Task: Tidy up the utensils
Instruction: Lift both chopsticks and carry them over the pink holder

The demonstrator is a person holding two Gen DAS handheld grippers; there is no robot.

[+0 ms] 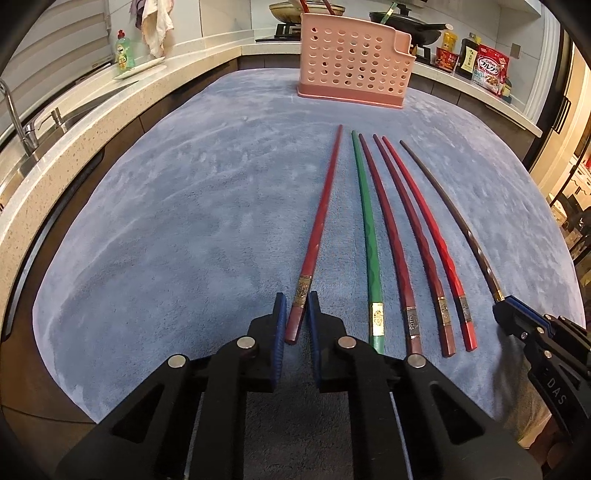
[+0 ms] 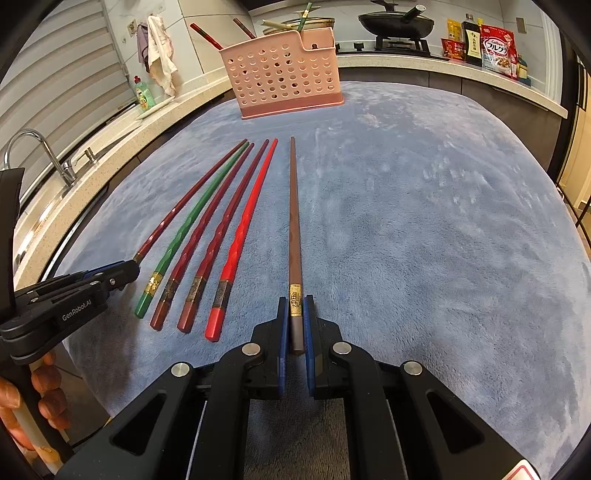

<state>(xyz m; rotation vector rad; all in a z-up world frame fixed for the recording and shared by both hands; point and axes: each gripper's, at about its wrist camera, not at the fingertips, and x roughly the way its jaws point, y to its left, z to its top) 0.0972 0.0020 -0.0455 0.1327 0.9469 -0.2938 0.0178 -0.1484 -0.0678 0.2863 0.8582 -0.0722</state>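
Several chopsticks lie side by side on a blue-grey cloth. My left gripper is shut on the butt of the leftmost dark red chopstick, which also shows in the right wrist view. My right gripper is shut on the butt of the brown chopstick, the rightmost one. Between them lie a green chopstick, two maroon ones and a bright red one. A pink perforated utensil holder stands at the cloth's far edge.
The holder has a few chopsticks standing in it. A sink with a tap and a dish soap bottle are on the left counter. A stove with pans and food packets are at the back right.
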